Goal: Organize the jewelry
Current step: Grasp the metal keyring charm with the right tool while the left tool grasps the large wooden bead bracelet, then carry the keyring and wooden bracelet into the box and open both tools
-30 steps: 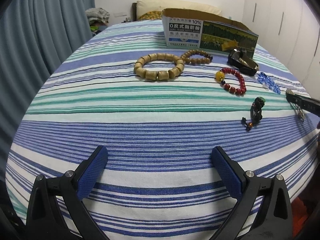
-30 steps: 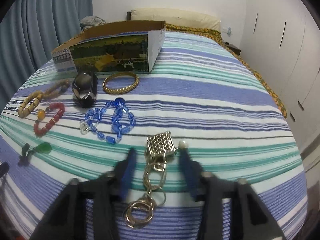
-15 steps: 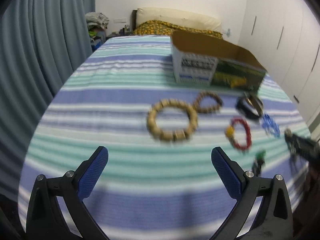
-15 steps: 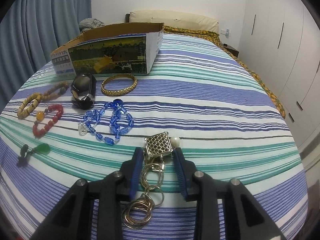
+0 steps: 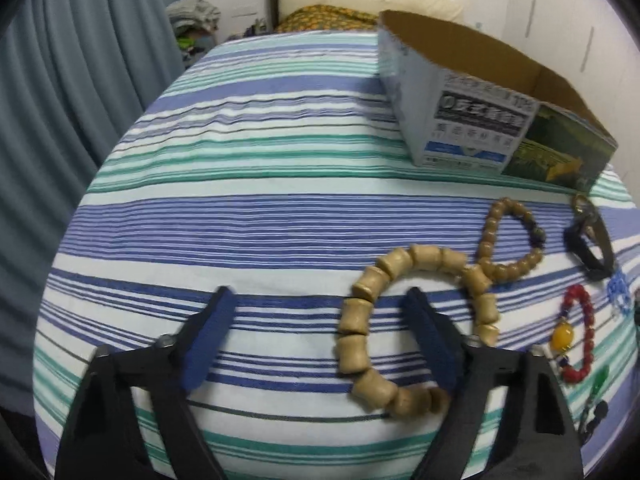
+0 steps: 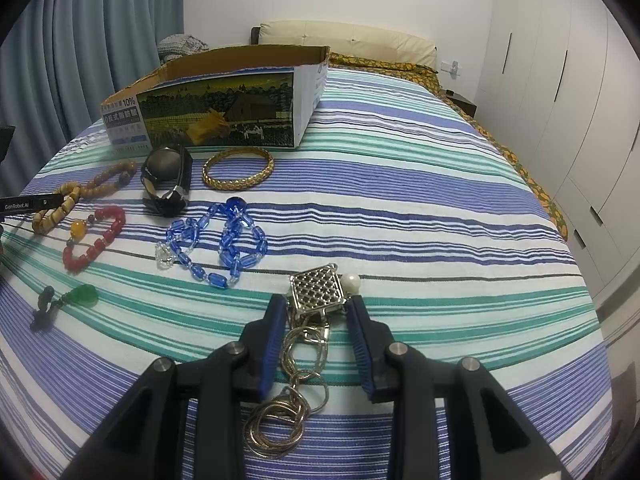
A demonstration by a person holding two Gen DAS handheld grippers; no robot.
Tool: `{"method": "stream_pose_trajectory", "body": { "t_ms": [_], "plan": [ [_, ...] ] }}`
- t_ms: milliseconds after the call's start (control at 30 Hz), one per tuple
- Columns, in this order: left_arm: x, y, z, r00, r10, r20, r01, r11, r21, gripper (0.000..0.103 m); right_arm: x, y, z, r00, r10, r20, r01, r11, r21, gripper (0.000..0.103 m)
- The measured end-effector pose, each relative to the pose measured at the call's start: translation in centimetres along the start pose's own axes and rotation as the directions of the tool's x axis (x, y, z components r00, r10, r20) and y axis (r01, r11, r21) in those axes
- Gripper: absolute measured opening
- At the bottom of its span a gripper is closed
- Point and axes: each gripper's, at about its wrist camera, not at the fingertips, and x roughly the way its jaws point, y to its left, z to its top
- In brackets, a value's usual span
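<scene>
A large bracelet of pale wooden barrel beads (image 5: pixel 356 320) lies on the striped bedspread (image 5: pixel 260 220). My left gripper (image 5: pixel 318 300) hangs over it with its jaws closing. The bracelet's left side lies between the jaws, the right finger sits inside the ring, and neither pad touches the beads. In the right wrist view my right gripper (image 6: pixel 318 306) is shut on a silver lattice pendant (image 6: pixel 318 286), whose chain (image 6: pixel 288 408) trails back in a coil between the fingers. The open cardboard box (image 6: pixel 224 108) stands behind the jewelry, also seen as the box (image 5: pixel 472 120).
On the bedspread (image 6: pixel 420 200) lie a brown bead bracelet (image 5: pixel 508 240), a red bead bracelet (image 6: pixel 96 240), a black watch (image 6: pixel 166 178), a gold bangle (image 6: pixel 238 168), a blue bead necklace (image 6: pixel 224 240) and a green pendant (image 6: pixel 82 296). Curtains hang left, wardrobes stand right.
The left gripper has travelled forward to the wooden bracelet and its jaws have narrowed around one side. The right jaws closed in on the silver pendant early on and have stayed put since.
</scene>
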Motion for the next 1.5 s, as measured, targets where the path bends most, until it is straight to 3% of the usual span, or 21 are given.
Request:
{"method": "stream_pose_trajectory", "body": {
  "t_ms": [67,133,200,500,667,733,800,833,933,1100,1167,1200,1233,1300,1500],
  "plan": [
    [-0.3,-0.6,-0.3,1.0,-0.015,0.014,0.015,1.0,0.018,0.054,0.0,0.0,0.0,1.0,-0.001,0.0,0.001,1.0,0.0,0.032],
    [-0.8,-1.2,-0.5,0.999,-0.031,0.02,0.03,0.999,0.043,0.026,0.0,0.0,0.0,1.0,0.0,0.0,0.0,1.0,0.0,0.032],
    [-1.3,-1.4,-1.0,0.999,-0.042,0.018,0.041,0.998,0.056,0.015,0.0,0.0,0.0,1.0,0.001,0.0,-0.001,1.0,0.001,0.032],
    [-4.3,-1.4,-4.5,0.993,-0.116,-0.017,0.116,0.993,0.016,0.014,0.0,-0.1,0.0,1.0,0.01,0.0,-0.01,1.0,0.012,0.032],
    [-5.4,-2.1,-5.7,0.994,-0.106,-0.005,0.106,0.994,0.023,0.018,0.0,-0.2,0.0,1.0,0.016,0.001,-0.016,1.0,0.016,0.033],
    [-5.3,-2.3,-5.8,0.996,-0.091,0.003,0.091,0.996,0.027,0.034,0.0,-0.5,-0.1,0.999,0.034,0.002,-0.034,0.999,0.031,0.034],
    [-5.3,-2.3,-5.8,0.997,-0.078,0.011,0.078,0.997,0.017,0.048,-0.4,-1.2,-0.2,0.996,0.089,0.016,-0.089,0.994,0.064,0.042],
    [-5.3,-2.2,-5.8,0.997,-0.074,0.012,0.074,0.997,0.01,0.052,-0.6,-1.7,-0.4,0.993,0.117,0.024,-0.119,0.989,0.084,0.043],
    [-5.3,-2.5,-6.1,0.998,-0.063,0.027,0.062,0.998,0.015,0.056,-1.1,-2.5,-0.7,0.992,0.124,0.015,-0.125,0.986,0.114,0.047],
    [-5.3,-3.0,-6.3,0.999,-0.033,0.033,0.032,0.999,0.043,0.059,-0.7,-1.5,0.0,0.995,0.103,-0.016,-0.102,0.993,0.065,0.047],
    [-5.3,-2.9,-6.3,0.999,-0.038,0.025,0.037,0.999,0.031,0.058,-0.1,-0.8,0.5,0.996,0.081,-0.034,-0.08,0.996,0.04,0.047],
    [-5.3,-2.9,-6.3,0.999,-0.041,0.022,0.04,0.999,0.03,0.051,0.0,-0.4,0.7,0.997,0.065,-0.033,-0.064,0.998,0.023,0.034],
    [-5.4,-3.0,-6.2,0.999,-0.044,0.024,0.043,0.999,0.031,0.034,0.0,-0.3,0.7,0.998,0.054,-0.032,-0.053,0.998,0.016,0.032],
    [-5.5,-3.1,-6.2,0.998,-0.061,0.025,0.06,0.998,0.034,0.013,0.0,-0.3,0.8,0.999,0.04,-0.027,-0.04,0.999,0.01,0.032],
    [-7.2,-1.4,-5.9,0.986,-0.163,0.047,0.165,0.984,-0.059,0.013,-3.1,-1.4,2.0,0.995,0.095,0.011,-0.096,0.995,0.027,0.031]
  ]
}}
